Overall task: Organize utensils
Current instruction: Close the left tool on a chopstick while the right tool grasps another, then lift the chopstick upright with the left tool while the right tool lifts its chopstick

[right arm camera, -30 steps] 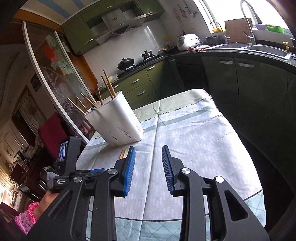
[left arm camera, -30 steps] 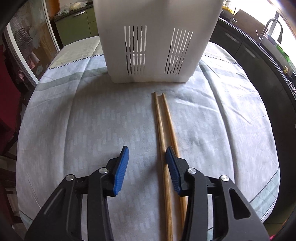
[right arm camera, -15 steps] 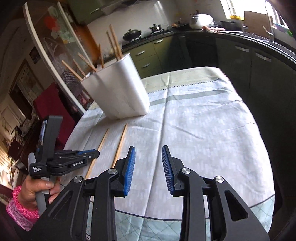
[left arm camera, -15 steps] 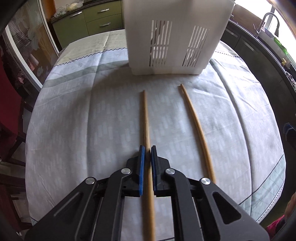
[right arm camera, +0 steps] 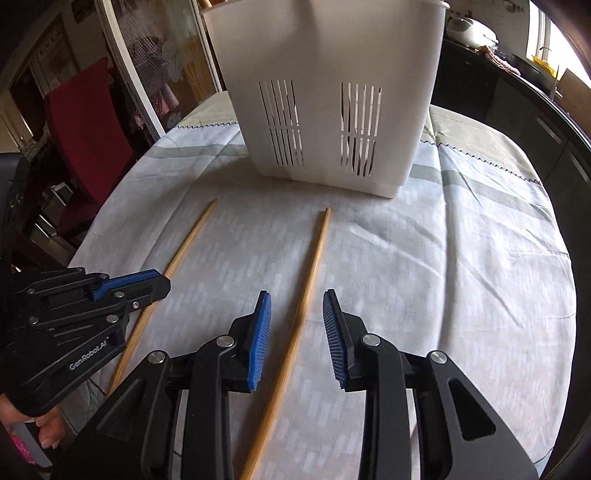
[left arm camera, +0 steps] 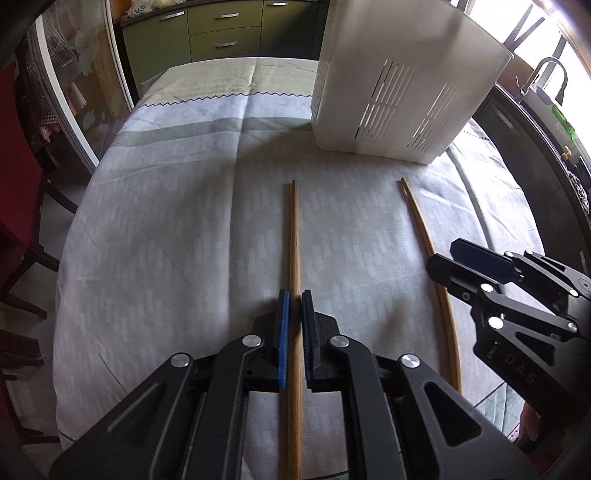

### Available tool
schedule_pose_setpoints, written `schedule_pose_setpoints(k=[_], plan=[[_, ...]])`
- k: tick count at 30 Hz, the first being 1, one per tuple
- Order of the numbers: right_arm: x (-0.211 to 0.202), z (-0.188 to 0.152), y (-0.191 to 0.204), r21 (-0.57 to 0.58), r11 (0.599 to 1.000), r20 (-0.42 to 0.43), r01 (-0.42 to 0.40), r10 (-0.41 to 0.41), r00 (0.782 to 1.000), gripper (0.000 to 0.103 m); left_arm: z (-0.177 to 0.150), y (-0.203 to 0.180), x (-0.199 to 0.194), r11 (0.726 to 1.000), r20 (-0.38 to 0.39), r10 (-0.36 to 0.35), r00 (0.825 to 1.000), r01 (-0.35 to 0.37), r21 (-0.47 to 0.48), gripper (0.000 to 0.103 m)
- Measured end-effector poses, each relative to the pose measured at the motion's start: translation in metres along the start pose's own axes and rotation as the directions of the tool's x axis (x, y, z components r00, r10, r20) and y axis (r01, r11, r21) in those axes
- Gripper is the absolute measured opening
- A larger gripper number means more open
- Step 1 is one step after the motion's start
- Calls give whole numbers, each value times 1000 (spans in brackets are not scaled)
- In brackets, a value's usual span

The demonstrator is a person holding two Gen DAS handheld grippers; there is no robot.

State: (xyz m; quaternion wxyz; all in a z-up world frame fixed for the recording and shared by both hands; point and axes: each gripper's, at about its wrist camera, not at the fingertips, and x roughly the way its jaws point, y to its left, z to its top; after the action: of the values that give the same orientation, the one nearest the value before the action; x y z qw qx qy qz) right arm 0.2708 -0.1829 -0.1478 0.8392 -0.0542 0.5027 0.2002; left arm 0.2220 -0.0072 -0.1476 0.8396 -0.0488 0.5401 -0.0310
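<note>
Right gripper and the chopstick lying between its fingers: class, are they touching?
Apart. The right wrist view shows the right gripper open, with tablecloth visible between each blue pad and the chopstick.

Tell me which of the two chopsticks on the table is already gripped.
The left chopstick: the left gripper has its jaws shut on it. The right chopstick lies loose between the right gripper's open jaws.

I'm in a home kitchen: green drawers [left arm camera: 221, 35] behind my clothed table [left arm camera: 166, 240], a sink tap [left arm camera: 550, 72] beside it.
</note>
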Motion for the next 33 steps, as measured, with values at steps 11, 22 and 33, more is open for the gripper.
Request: schedule_pose_setpoints(k=[11,22,33], plan=[[17,0,10,-20,997,7,76,-75,997,14,1,0,1,1000,13,0,1000,0,1,7],[-9,-11,-24,59,998,51,31,-34,998,7,6,0,4,1000,24,4,1000,-4,11,7],[-47,-12,-34,66,997,113,-25,18,993,7,26,-2,11,999,-36,22,999,-21,25,7]])
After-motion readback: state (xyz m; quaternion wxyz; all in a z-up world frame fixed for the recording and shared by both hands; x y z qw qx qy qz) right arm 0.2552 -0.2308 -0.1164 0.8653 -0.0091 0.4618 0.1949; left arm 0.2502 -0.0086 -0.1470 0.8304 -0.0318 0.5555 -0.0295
